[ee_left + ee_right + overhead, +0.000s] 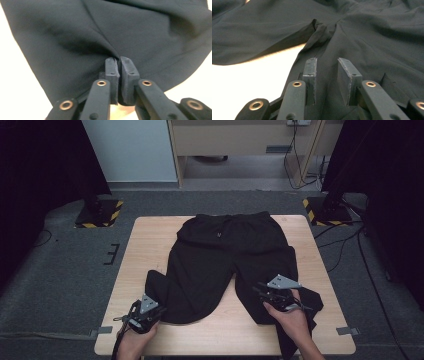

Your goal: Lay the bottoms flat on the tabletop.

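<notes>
A pair of black trousers [225, 250] lies flat on the wooden table [145, 240], waistband at the far side and legs toward me. My left gripper [155, 301] is at the hem of the left leg, whose end is folded over. In the left gripper view its jaws [118, 61] stand almost together, pinching a crease of the black cloth [75, 37]. My right gripper [261, 288] rests over the right leg near the table's front. In the right gripper view its jaws [327, 60] stand apart, with the trouser cloth [374, 37] lying under and beyond them.
The right trouser leg hangs over the table's front edge beside my right forearm [300, 340]. Yellow-and-black stand bases [97, 212] [325, 210] sit on the carpet behind the table. Cables [350, 240] trail at the right, and a wooden cabinet [240, 140] stands at the back.
</notes>
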`<state>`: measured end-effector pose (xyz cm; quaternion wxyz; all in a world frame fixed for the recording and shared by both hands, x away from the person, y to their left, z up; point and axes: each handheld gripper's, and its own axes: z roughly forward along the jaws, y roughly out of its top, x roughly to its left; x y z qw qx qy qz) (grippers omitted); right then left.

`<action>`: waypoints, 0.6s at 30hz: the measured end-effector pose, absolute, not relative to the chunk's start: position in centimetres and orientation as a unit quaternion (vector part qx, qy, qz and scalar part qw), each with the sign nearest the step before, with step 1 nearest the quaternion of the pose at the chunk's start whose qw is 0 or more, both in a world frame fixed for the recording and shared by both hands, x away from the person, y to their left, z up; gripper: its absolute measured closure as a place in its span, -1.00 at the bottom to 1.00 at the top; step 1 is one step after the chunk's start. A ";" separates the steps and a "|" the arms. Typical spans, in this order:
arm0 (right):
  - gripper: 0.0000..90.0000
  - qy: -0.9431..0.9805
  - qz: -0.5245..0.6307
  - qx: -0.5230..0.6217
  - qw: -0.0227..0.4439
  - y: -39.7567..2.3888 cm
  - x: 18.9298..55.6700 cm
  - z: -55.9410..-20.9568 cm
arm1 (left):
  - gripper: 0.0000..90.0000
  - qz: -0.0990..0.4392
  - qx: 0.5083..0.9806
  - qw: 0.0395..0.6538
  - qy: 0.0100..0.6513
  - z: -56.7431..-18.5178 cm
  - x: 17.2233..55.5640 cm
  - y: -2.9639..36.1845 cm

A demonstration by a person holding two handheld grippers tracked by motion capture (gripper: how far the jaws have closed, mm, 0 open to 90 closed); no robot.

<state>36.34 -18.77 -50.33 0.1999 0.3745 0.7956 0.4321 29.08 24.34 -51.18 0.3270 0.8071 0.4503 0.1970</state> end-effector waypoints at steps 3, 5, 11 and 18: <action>0.52 0.793 0.433 0.377 0.201 -18.9 36.3 -50.3 | 0.23 0.234 0.787 0.347 0.453 -50.6 29.1 25.0; 0.51 0.791 0.434 0.380 0.203 -19.1 36.2 -50.2 | 0.01 0.259 0.778 0.352 0.453 -50.2 29.3 25.7; 0.44 0.784 0.430 0.396 0.208 -20.1 35.8 -50.2 | -0.26 0.281 0.762 0.360 0.459 -50.4 31.0 28.4; 0.38 0.780 0.419 0.411 0.219 -21.9 33.4 -50.1 | -0.41 0.269 0.751 0.368 0.477 -51.1 34.8 30.7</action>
